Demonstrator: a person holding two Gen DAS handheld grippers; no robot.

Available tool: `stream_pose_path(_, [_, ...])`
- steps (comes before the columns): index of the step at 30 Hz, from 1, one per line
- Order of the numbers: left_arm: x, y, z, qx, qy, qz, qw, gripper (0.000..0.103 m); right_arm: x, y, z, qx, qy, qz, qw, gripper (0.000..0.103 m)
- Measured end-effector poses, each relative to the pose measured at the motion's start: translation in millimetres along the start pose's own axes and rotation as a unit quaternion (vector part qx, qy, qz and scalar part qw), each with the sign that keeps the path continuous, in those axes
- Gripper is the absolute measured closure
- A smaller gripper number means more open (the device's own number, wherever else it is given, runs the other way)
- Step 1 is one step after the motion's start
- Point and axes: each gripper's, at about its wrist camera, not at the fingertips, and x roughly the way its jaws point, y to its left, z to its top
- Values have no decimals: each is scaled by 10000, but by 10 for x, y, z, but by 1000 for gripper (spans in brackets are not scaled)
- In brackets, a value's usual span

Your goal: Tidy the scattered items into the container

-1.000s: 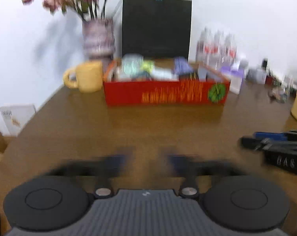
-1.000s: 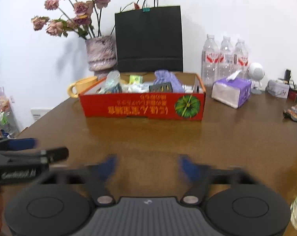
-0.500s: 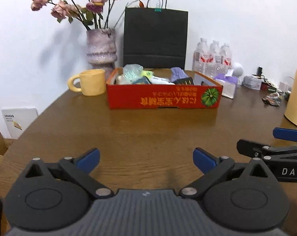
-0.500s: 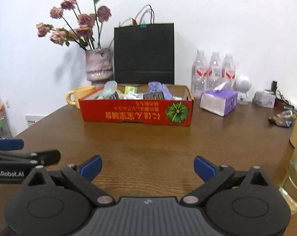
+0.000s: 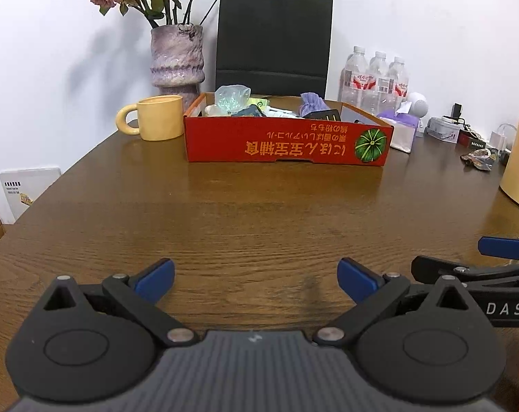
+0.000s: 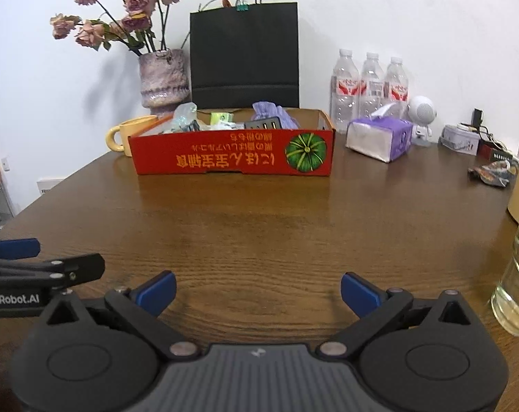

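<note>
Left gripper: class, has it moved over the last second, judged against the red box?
Yes. The left gripper has backed away from the red box and shifted left: in the left wrist view the box now looks smaller and sits right of centre.

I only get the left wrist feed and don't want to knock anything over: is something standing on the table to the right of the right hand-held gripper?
Observer: Yes. A glass of pale liquid stands on the table, just right of the right hand-held gripper.
Operator: Is that gripper carrying anything?
Observer: No. Its jaws are wide open, with only bare wood between them.
Operator: Does the tissue pack touch the box?
Observer: No. The purple tissue pack sits apart from the red box, to its right.
</note>
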Motion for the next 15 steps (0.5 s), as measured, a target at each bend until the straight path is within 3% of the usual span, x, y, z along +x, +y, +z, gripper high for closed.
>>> stream_pose_path(7, [65, -31, -17, 75, 154, -91, 9998, 0, 145, -17, 3, 62, 406, -124, 9991, 0])
stream_pose_path(15, [138, -37, -20, 90, 410, 91, 9991, 0, 224, 3, -8, -8, 627, -248, 9977, 0])
